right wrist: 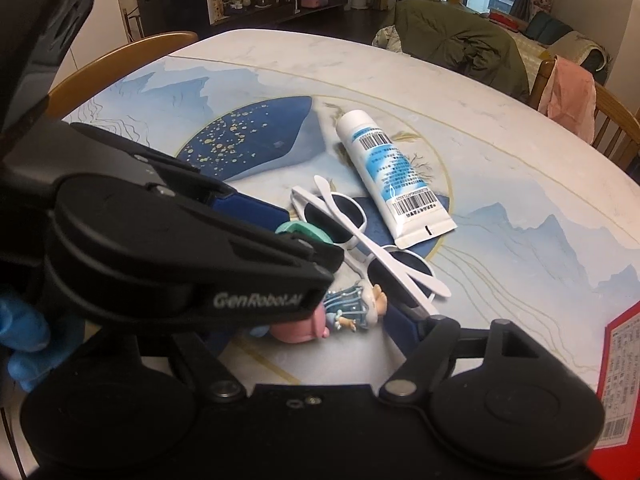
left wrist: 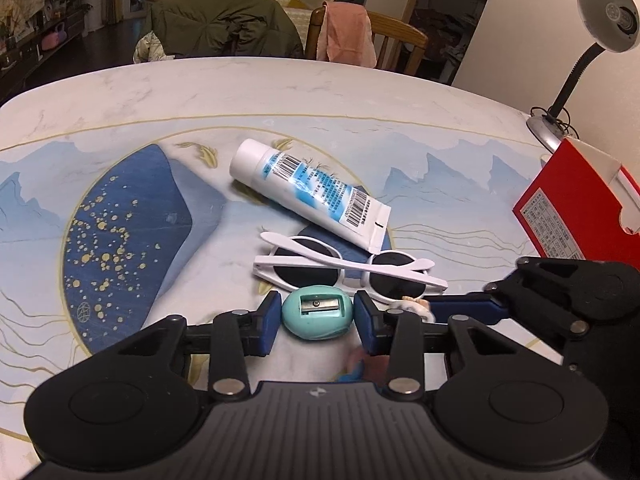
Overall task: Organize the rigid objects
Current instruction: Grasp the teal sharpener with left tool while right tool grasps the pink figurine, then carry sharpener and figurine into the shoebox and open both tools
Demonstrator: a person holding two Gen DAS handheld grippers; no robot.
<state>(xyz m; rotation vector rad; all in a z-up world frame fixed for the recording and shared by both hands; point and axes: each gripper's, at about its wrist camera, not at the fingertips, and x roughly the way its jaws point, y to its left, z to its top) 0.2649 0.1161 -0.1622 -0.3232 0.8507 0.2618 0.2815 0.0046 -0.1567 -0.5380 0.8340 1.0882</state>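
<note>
Your left gripper (left wrist: 317,316) is reaching down over the table (left wrist: 280,92), and a teal egg-shaped pencil sharpener (left wrist: 317,316) is sitting between its two blue pads (left wrist: 269,322). The pads are sitting right against the sharpener's sides, squeezing it. The sharpener is resting on the table with its blade slot facing up.

Just behind the sharpener, white sunglasses (left wrist: 344,270) are lying folded with their dark lenses showing. A white tube (left wrist: 308,190) with blue print and bar codes is lying behind the sunglasses, its flat end close to them and its cap pointing away.

Your right gripper (right wrist: 360,316) is coming in from the right side. Its jaws are standing wide apart and are not pressing on anything. A little doll (right wrist: 344,314) with a pink head and a blue striped dress is lying on the table between them. In the right wrist view, your left gripper is covering one side of the doll, so you cannot tell how near the hidden finger is.

A red box (left wrist: 576,216) is standing at the right edge of the table, and a desk lamp (left wrist: 600,28) is standing behind it. Your hand in a blue glove (right wrist: 24,344) is showing at the left edge of the right wrist view.
</note>
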